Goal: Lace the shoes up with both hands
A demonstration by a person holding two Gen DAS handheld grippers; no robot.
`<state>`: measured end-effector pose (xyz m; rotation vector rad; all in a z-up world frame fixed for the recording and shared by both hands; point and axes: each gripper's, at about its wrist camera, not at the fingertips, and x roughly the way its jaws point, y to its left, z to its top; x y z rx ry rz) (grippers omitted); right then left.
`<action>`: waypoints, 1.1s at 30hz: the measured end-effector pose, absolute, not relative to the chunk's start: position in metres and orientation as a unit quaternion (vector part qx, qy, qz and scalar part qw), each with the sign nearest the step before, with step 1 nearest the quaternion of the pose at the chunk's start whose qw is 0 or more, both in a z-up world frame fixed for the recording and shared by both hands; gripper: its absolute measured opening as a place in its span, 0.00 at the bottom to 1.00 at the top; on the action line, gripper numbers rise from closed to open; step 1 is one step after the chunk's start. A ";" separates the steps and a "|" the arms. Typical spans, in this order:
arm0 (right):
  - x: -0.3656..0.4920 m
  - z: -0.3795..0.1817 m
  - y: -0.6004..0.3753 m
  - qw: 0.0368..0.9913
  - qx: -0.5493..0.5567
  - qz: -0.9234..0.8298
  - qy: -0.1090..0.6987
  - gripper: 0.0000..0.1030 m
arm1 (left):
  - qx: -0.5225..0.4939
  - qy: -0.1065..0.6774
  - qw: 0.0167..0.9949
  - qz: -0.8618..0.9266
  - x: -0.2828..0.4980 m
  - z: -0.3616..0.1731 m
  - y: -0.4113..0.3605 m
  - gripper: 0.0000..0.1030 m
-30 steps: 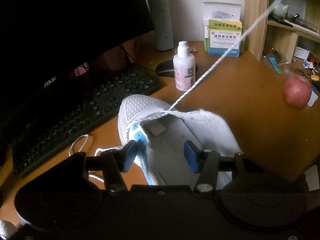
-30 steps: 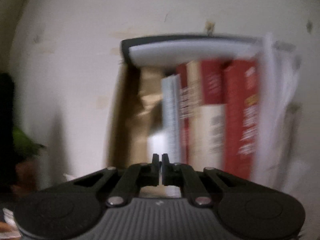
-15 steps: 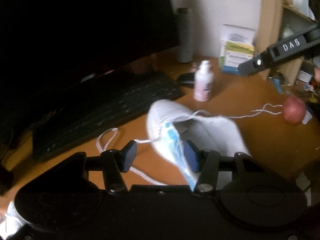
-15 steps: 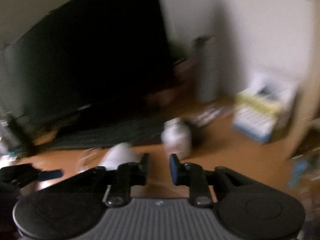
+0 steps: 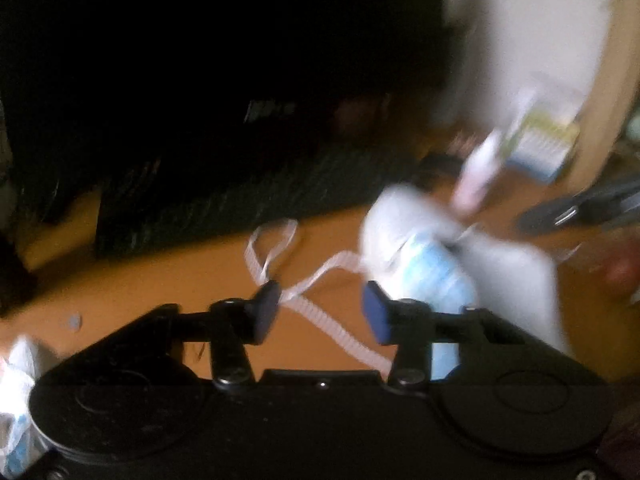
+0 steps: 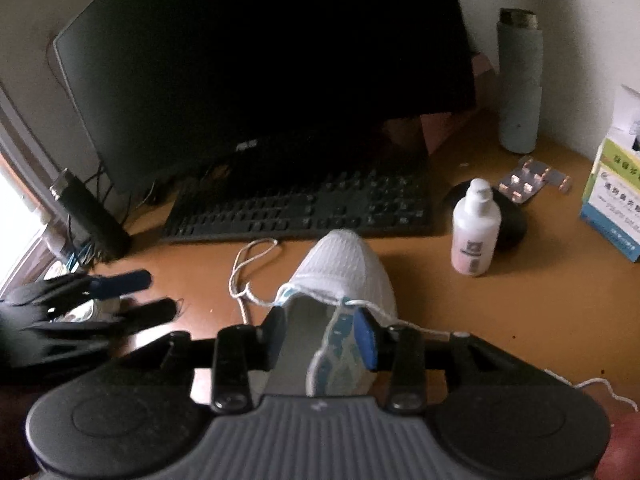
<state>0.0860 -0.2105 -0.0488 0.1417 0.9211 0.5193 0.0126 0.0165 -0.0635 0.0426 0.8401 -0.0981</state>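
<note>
- The white shoe [image 6: 340, 264] lies on the wooden desk [image 6: 500, 312], toe toward the keyboard [image 6: 300, 208].
- The right gripper [image 6: 322, 338] hangs over the shoe's opening, jaws partly apart and widening; shoe tongue and collar show between them, the pads not pressing.
- The left gripper [image 5: 320, 312] is partly open and narrowing; the white lace [image 5: 320, 312] runs between its fingers, apparently not pinched, though blur hides contact.
</note>
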 end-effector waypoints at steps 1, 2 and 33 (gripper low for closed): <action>0.085 -0.049 -0.209 0.860 0.066 0.251 0.439 0.38 | 0.020 0.421 0.906 -0.048 0.017 -0.073 0.012 0.32; 0.083 -0.050 -0.208 0.859 0.063 0.256 0.439 0.38 | 0.018 0.434 0.900 -0.047 0.022 -0.083 0.007 0.31; 0.032 -0.036 -0.181 0.877 -0.165 0.341 0.295 0.46 | -0.149 0.363 0.911 -0.129 0.057 -0.016 0.033 0.01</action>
